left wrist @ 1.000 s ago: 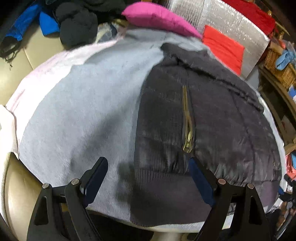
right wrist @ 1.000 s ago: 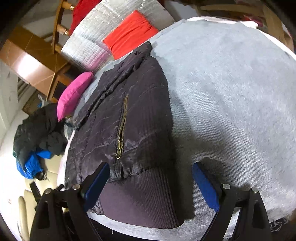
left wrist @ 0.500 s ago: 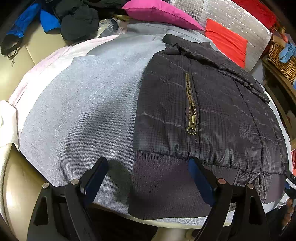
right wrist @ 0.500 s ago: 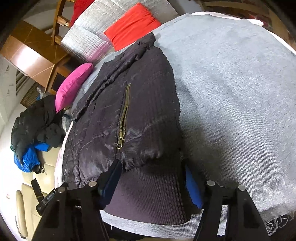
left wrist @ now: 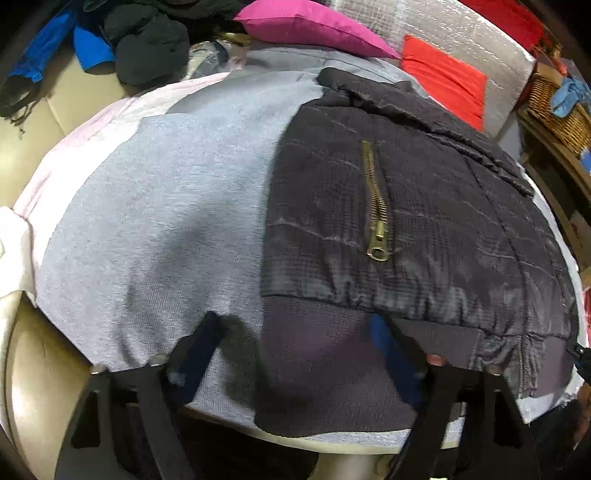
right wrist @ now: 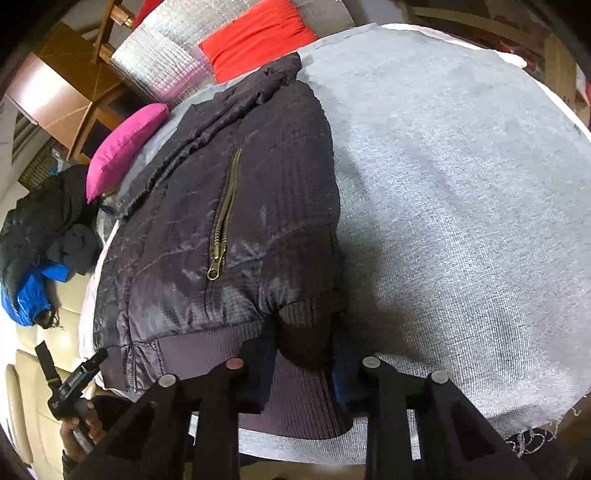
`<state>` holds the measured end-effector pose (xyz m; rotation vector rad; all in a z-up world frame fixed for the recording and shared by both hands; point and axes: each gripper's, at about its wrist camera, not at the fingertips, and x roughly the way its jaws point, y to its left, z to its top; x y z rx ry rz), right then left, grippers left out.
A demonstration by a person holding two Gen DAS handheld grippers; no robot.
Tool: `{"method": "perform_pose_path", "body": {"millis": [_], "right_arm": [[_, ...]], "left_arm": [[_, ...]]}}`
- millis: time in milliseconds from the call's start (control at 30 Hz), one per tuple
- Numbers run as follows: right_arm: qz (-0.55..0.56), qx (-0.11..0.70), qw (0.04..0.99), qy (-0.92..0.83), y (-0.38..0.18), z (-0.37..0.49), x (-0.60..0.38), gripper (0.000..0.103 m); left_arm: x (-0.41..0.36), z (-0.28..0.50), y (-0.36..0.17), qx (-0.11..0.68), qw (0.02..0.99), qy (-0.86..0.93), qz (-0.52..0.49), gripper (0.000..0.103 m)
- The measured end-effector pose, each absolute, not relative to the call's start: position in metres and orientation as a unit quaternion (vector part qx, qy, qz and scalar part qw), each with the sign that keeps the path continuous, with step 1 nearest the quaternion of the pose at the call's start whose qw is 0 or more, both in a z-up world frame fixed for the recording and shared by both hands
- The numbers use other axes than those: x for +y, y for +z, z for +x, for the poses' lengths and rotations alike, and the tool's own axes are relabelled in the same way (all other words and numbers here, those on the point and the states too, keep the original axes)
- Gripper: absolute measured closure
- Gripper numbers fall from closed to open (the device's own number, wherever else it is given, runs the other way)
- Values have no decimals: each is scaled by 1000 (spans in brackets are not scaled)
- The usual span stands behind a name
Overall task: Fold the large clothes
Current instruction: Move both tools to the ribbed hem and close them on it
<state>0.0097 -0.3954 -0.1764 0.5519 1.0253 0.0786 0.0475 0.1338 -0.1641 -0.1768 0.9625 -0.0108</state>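
Looking down my left camera, I see the dark quilted jacket [left wrist: 406, 206] lying flat on a grey knit cloth [left wrist: 155, 229] that covers the rounded work surface. The jacket's shell is shiny and stitched in a fine grid, with a brass zipper [left wrist: 376, 214] running up its pocket and a matte ribbed hem [left wrist: 325, 369] along the near edge. My left gripper [left wrist: 291, 354] sits with its jaws spread wide, one blue-padded finger over the grey cloth, the other at the ribbed hem, gripping nothing. On my right camera, the right gripper [right wrist: 303, 354] has its jaws drawn close and pinched on a bunched corner of the ribbed hem [right wrist: 303, 332], which bulges up between them. Behind the jacket lie a pink cushion [right wrist: 122, 147] and a red cushion [right wrist: 258, 33].
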Motion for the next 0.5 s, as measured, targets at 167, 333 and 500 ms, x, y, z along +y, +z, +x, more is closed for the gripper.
{"method": "perform_pose_path", "body": {"millis": [167, 333, 500], "right_arm": [[263, 484, 834, 43, -173, 9, -394, 84], [291, 476, 829, 51, -175, 5, -402, 74], [302, 471, 826, 61, -179, 3, -403, 61]], "left_arm": [[130, 47, -161, 465, 881, -24, -83, 47], [136, 48, -161, 466, 879, -26, -99, 41], [137, 50, -163, 472, 876, -25, -99, 37]]}}
